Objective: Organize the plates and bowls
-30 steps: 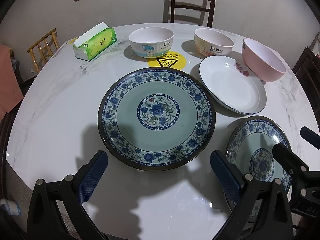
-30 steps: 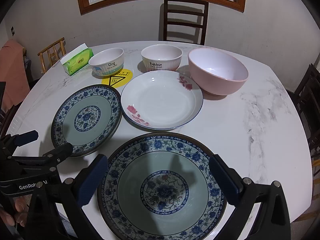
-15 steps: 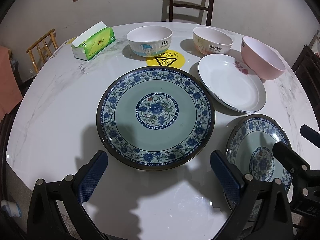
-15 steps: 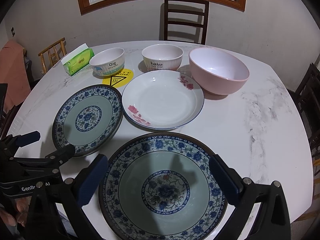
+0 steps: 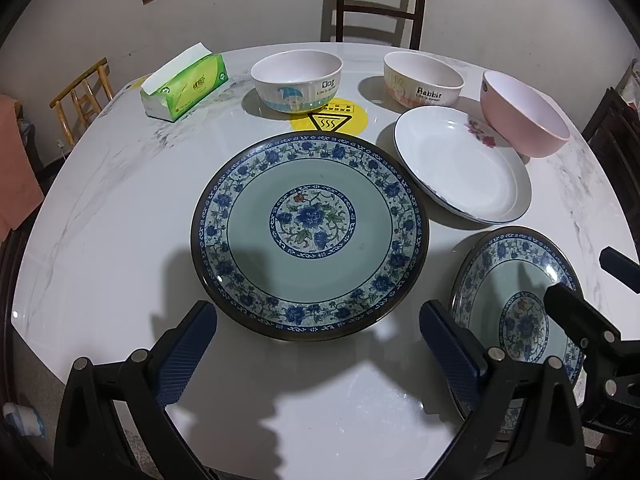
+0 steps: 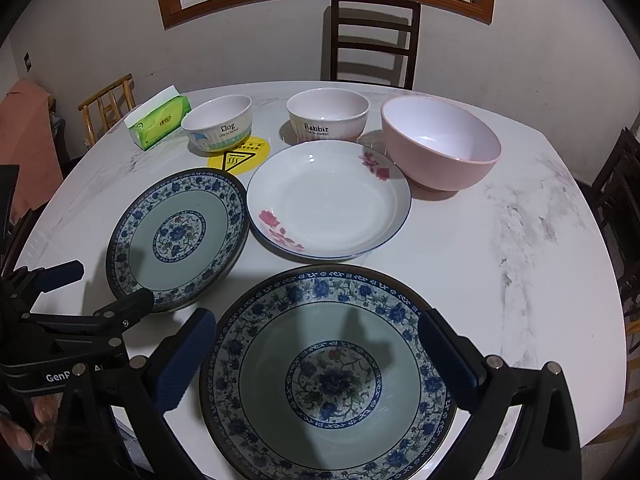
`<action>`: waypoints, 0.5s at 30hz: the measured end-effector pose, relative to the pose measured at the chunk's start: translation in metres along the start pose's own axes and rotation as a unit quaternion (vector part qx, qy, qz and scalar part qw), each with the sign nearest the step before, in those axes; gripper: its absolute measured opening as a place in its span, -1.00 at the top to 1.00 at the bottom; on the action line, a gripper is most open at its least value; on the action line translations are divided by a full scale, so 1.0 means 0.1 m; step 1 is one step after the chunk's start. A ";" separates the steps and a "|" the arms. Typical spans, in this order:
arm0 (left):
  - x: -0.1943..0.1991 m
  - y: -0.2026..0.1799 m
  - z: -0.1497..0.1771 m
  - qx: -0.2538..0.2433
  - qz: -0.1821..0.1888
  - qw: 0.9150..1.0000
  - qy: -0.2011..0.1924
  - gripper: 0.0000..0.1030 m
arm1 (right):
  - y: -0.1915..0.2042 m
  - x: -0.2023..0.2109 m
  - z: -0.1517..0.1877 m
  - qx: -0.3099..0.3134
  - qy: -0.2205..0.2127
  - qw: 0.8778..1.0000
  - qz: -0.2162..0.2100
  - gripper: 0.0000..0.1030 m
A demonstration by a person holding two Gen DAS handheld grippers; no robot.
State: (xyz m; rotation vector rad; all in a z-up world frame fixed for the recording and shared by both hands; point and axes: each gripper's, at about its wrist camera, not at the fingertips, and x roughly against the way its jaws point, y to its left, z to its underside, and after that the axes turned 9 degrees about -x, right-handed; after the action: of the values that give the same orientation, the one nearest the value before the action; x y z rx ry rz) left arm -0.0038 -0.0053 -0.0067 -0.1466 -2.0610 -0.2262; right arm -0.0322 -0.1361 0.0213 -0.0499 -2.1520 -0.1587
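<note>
A big blue-flowered plate [image 5: 310, 236] lies on the round marble table [image 5: 112, 208], just ahead of my open left gripper [image 5: 316, 320], whose blue pads stand wider than the plate's near rim. A second blue-flowered plate [image 6: 328, 376] lies between and under the fingers of my open right gripper [image 6: 316, 324]. Neither gripper holds anything. Behind them are a white plate with pink flowers [image 6: 328, 200], a pink bowl [image 6: 440, 144], a "Dog" bowl [image 6: 218, 126] and a "Rabbit" bowl [image 6: 328, 114]. The left gripper [image 6: 106, 288] shows over the first plate's [image 6: 176, 236] near edge.
A green tissue box [image 5: 184, 82] sits at the back left and a yellow warning sticker [image 5: 330, 116] is by the Dog bowl. A dark chair [image 6: 372, 40] stands behind the table, a wooden one [image 5: 82, 96] at the left. A hand [image 6: 24, 428] holds the left gripper.
</note>
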 end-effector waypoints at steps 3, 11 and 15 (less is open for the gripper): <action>0.00 -0.01 0.00 -0.001 0.000 1.000 0.000 -0.94 | 0.01 0.00 -0.01 0.000 0.000 1.000 -0.001 -1.00; 0.00 0.01 -0.02 -0.002 0.001 1.000 0.003 -0.93 | 0.02 0.00 -0.01 0.001 0.001 1.000 -0.002 -1.00; 0.01 0.02 -0.02 -0.002 0.004 1.000 0.003 -0.93 | 0.03 -0.01 -0.02 0.002 0.003 1.000 -0.003 -1.00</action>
State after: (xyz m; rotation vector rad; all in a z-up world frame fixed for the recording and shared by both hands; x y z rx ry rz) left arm -0.0020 -0.0041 -0.0049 -0.1569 -2.0529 -0.2254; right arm -0.0301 -0.1328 0.0218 -0.0406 -2.1457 -0.1572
